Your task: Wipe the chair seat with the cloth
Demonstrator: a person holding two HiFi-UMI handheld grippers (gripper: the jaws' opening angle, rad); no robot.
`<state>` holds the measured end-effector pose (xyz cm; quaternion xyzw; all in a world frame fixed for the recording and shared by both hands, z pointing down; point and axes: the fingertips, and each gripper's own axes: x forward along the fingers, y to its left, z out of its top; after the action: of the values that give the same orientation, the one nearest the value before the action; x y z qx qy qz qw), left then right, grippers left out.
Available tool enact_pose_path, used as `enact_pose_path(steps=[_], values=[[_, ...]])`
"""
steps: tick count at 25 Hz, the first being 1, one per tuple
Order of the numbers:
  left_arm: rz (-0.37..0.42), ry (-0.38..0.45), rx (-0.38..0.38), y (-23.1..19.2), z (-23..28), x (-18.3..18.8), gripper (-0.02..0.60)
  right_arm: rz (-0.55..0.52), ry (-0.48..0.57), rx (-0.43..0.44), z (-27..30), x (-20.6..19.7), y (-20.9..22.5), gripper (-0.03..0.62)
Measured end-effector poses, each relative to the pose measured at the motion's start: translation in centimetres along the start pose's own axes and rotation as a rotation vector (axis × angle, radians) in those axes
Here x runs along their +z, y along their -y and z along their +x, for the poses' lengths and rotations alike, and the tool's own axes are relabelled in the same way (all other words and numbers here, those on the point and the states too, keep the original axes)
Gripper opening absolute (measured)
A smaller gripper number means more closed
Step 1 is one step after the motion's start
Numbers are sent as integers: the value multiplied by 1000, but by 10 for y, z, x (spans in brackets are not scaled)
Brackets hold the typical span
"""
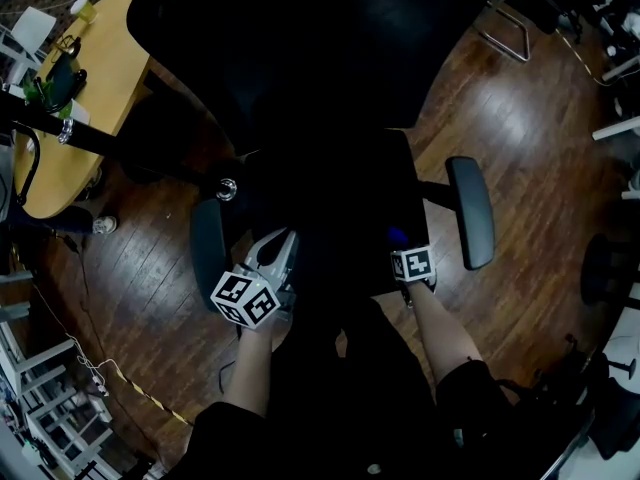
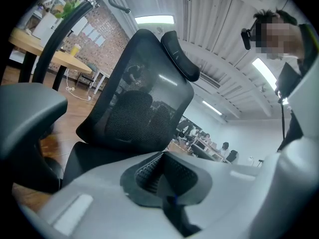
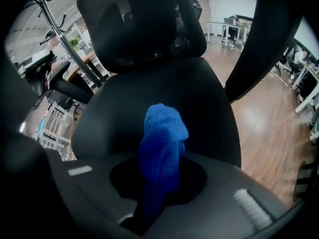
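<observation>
Clamping blue cloth (image 3: 162, 133) at frame centre, right gripper (image 3: 158, 193) hung over chair seat (image 3: 204, 108); left gripper (image 2: 163, 178) closed, empty. Risk judged: bunched cloth slipping out under wiping drag.

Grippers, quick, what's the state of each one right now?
Left gripper: closed, holding nothing.
Right gripper: closed on the blue cloth.
</observation>
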<state>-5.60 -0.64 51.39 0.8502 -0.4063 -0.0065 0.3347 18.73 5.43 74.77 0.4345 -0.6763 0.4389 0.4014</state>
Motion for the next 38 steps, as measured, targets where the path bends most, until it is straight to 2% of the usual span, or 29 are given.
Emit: enact_pose_path(steps=[5, 8, 13, 17, 23, 26, 31, 33, 38], values=[[-10, 1, 5, 4, 5, -3, -8, -7, -3, -6, 1, 7, 2, 38], [-31, 3, 15, 5, 8, -7, -8, -6, 52, 36, 3, 51, -19, 38], [-58, 8, -6, 12, 13, -16, -8, -112, 113, 127, 20, 154, -76, 38], [-97, 31, -4, 8, 10, -16, -8, -198, 110, 191, 51, 212, -135, 38], [-152, 61, -10, -4, 11, -17, -8, -283, 78, 273, 108, 250, -216, 38], [-165, 70, -3, -14, 12, -17, -8, -313, 69, 272, 129, 256, -236, 38], [-175, 48, 5, -30, 10, -20, -8, -306, 73, 314, 139, 258, -245, 38], [-174, 43, 0, -30, 13, -20, -8, -295, 80, 300, 138, 258, -236, 38], [-149, 10, -12, -26, 19, -20, -8, -218, 102, 197, 126, 252, -164, 38]])
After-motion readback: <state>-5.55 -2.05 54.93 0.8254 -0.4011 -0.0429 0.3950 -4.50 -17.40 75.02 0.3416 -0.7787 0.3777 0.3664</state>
